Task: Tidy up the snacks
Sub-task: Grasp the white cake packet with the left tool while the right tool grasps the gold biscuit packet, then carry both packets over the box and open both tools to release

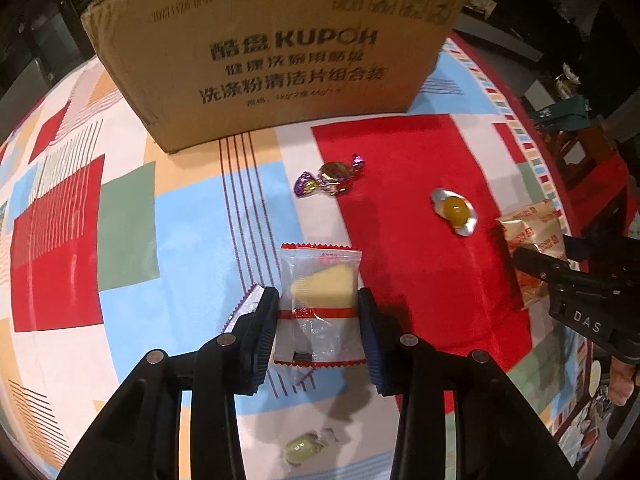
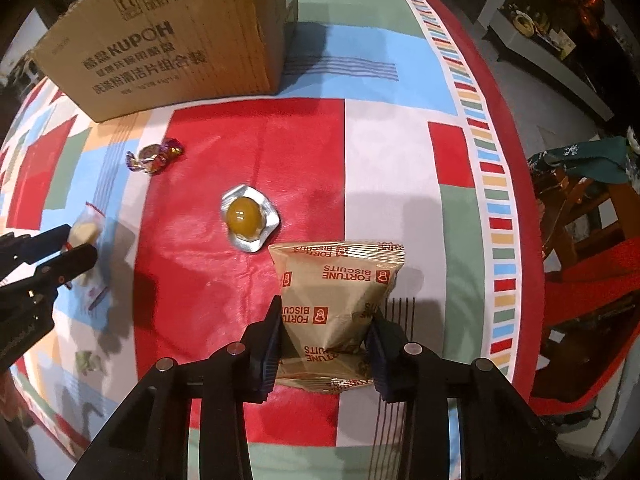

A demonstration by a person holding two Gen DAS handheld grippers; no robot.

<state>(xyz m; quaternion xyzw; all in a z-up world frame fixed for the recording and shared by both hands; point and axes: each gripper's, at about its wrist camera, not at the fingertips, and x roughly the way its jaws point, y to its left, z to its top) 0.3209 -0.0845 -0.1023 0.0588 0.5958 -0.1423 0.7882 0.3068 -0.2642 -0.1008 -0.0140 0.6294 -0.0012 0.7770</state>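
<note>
My left gripper (image 1: 318, 300) is shut on a clear packet (image 1: 320, 276) with red zigzag ends and a pale yellow snack inside; both pads press its sides. A gold "Fortune Biscuits" pack (image 2: 340, 276) is pinched at its lower half by my right gripper (image 2: 326, 320), which is shut on it. Each pack casts a shadow on the patchwork tablecloth (image 2: 384, 140) below. In the left wrist view the right gripper (image 1: 528, 260) and the gold pack (image 1: 532, 228) show at the right edge. The left gripper (image 2: 76, 242) with its packet (image 2: 86, 232) shows at the left of the right wrist view.
A big cardboard box (image 1: 280, 48) stands at the back. Loose on the cloth lie a purple-foil candy (image 1: 332, 178), a yellow ball in a silver foil cup (image 1: 454, 210) and a green wrapped candy (image 1: 306, 446). A purple-edged wrapper (image 1: 244, 304) lies by the left finger. Wooden furniture (image 2: 580, 200) stands beyond the table's right edge.
</note>
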